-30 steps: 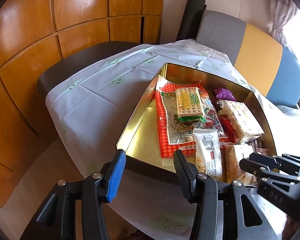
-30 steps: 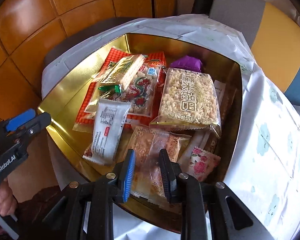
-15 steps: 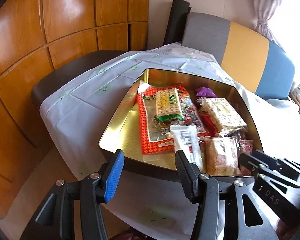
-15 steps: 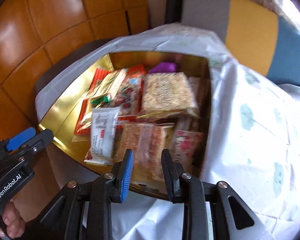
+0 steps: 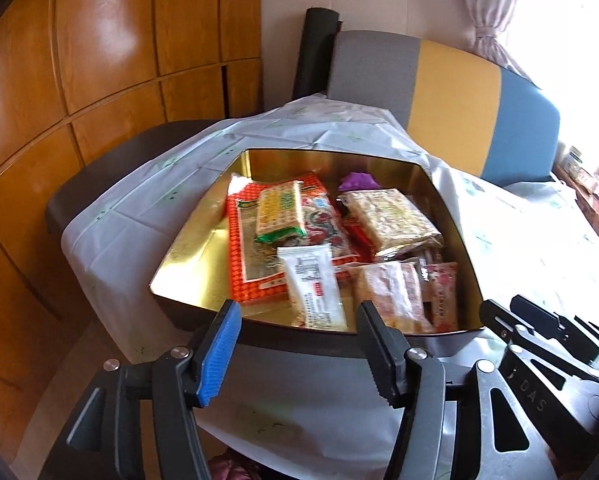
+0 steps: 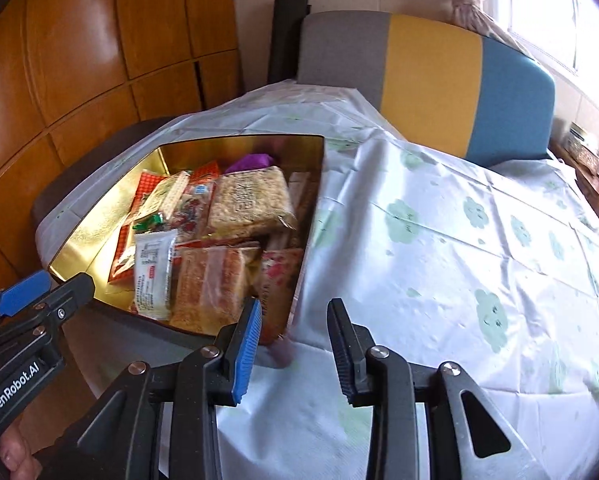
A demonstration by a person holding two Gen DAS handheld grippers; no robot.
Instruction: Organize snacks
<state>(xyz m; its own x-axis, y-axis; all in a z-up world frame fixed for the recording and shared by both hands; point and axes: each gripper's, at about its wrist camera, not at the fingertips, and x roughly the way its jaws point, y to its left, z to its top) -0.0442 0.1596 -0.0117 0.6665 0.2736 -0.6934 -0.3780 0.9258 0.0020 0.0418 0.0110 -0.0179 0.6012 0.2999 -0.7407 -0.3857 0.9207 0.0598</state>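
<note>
Both tools (image 5: 299, 340) (image 6: 295, 332) farther back from snack-filled gold tin (image 5: 203, 236).

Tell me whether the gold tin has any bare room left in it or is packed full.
Not full. The gold tin shows bare gold floor along its left side; the snack packets crowd the middle and right.

One gold tin (image 5: 203, 240); roughly eight snack packets (image 5: 391, 216); two grippers (image 5: 299, 344).
</note>
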